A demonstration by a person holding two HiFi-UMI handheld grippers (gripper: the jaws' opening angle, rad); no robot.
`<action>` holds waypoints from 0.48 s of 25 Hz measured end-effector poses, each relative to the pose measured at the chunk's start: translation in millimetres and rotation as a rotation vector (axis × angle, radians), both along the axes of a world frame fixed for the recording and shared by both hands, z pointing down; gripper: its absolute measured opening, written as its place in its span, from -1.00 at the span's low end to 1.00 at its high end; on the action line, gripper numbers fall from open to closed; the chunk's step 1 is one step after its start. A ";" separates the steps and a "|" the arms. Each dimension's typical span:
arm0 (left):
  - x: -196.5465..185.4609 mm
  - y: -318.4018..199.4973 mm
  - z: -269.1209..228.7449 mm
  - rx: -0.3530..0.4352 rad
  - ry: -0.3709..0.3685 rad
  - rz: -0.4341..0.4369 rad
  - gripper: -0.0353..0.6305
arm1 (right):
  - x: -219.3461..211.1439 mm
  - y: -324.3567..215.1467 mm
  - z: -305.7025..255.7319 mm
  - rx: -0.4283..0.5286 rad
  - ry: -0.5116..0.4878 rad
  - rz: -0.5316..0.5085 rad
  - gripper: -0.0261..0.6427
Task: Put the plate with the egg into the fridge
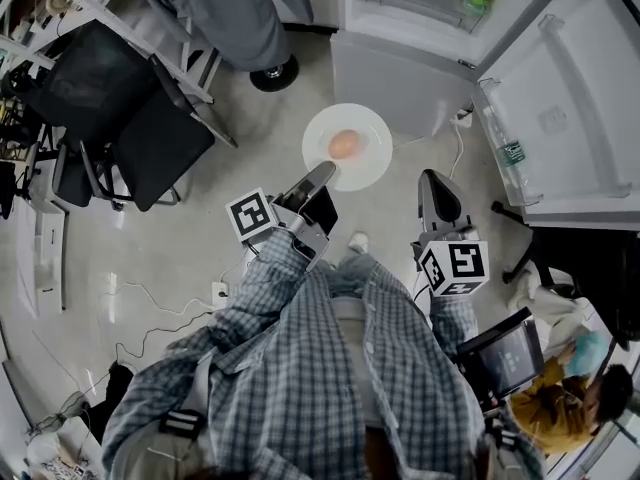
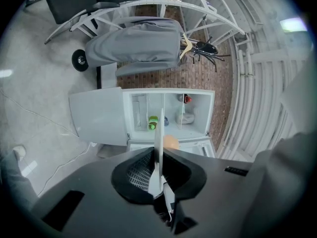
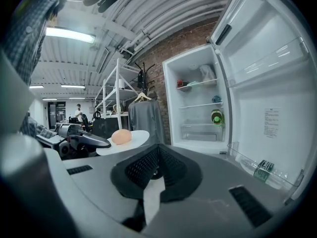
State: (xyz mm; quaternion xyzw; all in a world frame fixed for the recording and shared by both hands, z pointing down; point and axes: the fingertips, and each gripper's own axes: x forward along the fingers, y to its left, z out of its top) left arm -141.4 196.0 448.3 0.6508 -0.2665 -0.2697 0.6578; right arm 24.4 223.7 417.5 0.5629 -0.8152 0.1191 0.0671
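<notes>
Now L fingers (image 2: 134,171) pinch plate (image 1: 368,126) rim; R fingers (image 3: 139,168) closed.

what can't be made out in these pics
- Left gripper view: the pale orange egg is half hidden behind the edge-on round white plate.
- Right gripper view: print on the white paper notice is too small.
- Head view: the open white fridge is cut off by the top edge.

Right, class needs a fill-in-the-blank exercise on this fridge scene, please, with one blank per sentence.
The left gripper grips the white plate by its ___. The thing lying on the plate is an ___. The door of the fridge stands ___. The bottle on the fridge's inner shelf is coloured ___.
Missing words: rim; egg; open; green.
</notes>
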 end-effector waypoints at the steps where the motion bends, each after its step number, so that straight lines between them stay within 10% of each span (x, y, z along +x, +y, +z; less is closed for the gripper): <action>1: 2.2 -2.2 -0.3 0.000 -0.002 0.000 -0.81 | 2.4 -2.5 -0.9 0.003 -0.001 0.001 -0.90; 12: 41.6 -25.3 0.8 0.010 0.002 0.012 -0.81 | 32.8 -20.1 -1.7 0.018 -0.008 0.004 -0.90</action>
